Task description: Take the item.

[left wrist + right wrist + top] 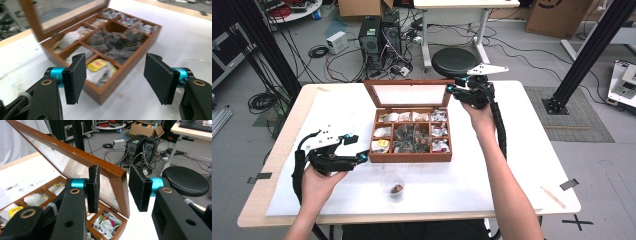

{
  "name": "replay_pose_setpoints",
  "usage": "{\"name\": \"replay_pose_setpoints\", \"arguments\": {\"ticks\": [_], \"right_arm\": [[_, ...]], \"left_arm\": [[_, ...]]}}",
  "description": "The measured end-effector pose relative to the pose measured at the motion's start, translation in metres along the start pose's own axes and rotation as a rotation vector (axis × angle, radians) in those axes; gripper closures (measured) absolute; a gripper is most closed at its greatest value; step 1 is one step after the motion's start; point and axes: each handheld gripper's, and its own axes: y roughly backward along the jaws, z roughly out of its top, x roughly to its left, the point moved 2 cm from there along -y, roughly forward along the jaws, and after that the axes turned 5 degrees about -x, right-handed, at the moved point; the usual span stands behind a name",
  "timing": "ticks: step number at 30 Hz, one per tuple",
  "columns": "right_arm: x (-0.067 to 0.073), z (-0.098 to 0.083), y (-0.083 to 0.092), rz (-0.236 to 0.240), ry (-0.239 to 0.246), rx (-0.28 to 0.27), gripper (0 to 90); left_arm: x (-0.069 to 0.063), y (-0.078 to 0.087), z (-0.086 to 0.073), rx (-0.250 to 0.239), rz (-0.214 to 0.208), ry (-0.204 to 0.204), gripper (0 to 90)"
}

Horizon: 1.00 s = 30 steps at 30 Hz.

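White sheeting covers the counter (512, 165), which stands in a workshop with computer towers, cables and a round black stool on the floor beyond its far edge.

Nearest the person, a clear plastic cup (395, 186) sits at the near centre of the counter with a small dark item inside. To its left, the left hand-held gripper (353, 148) rests low over the counter, jaws spread wide and holding nothing. It points right, toward the near left corner of the wooden tea box (410, 156), which lies just beside its tips.

The box occupies the centre of the counter, its compartments filled with tea sachets (a yellow one lies in the near left cell). Its long axis runs left to right.

At the far side, the glass-paned lid (409, 93) stands raised along the far edge of the box. The right hand-held gripper (452, 90) is at the lid's right top corner. In the right gripper view the jaws stand at a moderate gap with the wooden frame edge (113, 173) between them, not visibly clamped.

Judgement: the lid is the working item and the right hand is the nearer; the corner lies directly ahead of its jaws.
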Motion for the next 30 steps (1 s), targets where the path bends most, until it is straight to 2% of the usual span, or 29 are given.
{"name": "replay_pose_setpoints", "arguments": {"ticks": [2,3,4,5,8,14,30], "right_arm": [[-0.001,-0.001,-0.002,-0.003,0.005,0.011,62.4],[-0.001,-0.001,-0.002,-0.003,0.005,0.011,62.4],[-0.001,-0.002,-0.003,-0.003,0.0,0.02,62.2],[-0.001,-0.002,-0.003,-0.001,0.003,0.018,62.2],[-0.001,-0.002,-0.004,-0.002,0.003,0.018,62.2],[0.0,-0.002,-0.005,-0.004,-0.001,0.018,62.2],[0.0,-0.002,-0.005,-0.008,-0.001,0.015,62.1]], "left_arm": [[0.01,0.004,-0.006,-0.005,0.038,0.015,32.9],[0.01,0.004,-0.006,-0.005,0.038,0.015,32.9],[0.016,0.007,-0.011,-0.009,0.067,0.023,32.9],[0.016,0.007,-0.011,-0.009,0.067,0.023,32.9],[0.027,0.014,-0.017,-0.023,0.099,0.055,32.9],[0.033,0.021,-0.022,-0.035,0.135,0.073,32.8],[0.032,0.02,-0.025,-0.043,0.147,0.081,31.6]]}}
